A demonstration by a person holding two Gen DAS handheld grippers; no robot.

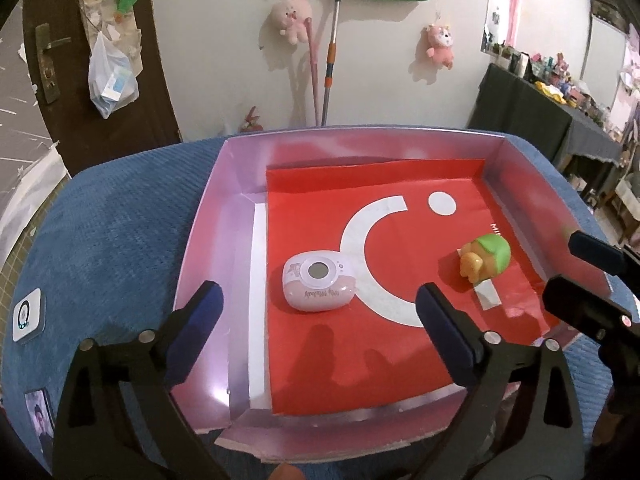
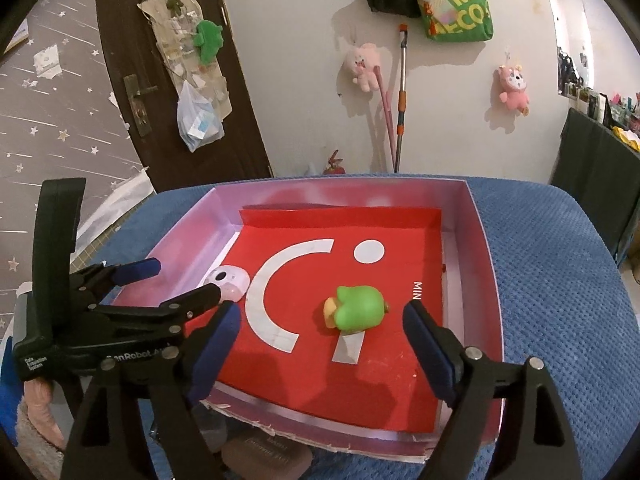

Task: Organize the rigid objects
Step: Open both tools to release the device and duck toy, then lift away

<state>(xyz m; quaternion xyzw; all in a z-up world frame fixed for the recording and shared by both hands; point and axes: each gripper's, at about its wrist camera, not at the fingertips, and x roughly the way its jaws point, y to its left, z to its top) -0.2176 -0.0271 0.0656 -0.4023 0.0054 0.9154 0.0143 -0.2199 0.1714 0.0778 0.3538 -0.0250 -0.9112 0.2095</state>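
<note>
Since both toys lie in the tray [image 1: 200,240] | I hold left gripper [image 1: 320,312] and right gripper [image 2: 320,320] spread, empty | pink case [image 1: 319,287] centre frame, green figure [image 2: 358,308] centre frame.

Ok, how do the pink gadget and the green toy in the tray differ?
The pink gadget is a flat, rounded case with a round window on top; the green toy is a taller figure with an orange beak. The gadget lies flat near the tray's left wall; the toy lies tipped on its side nearer the right wall. Both rest on the red liner, held by neither gripper.

Blue textured cushion surface [image 1: 120,240], pink shallow box [image 1: 208,240], small white square device [image 1: 27,315], photo card [image 1: 40,420]
</note>
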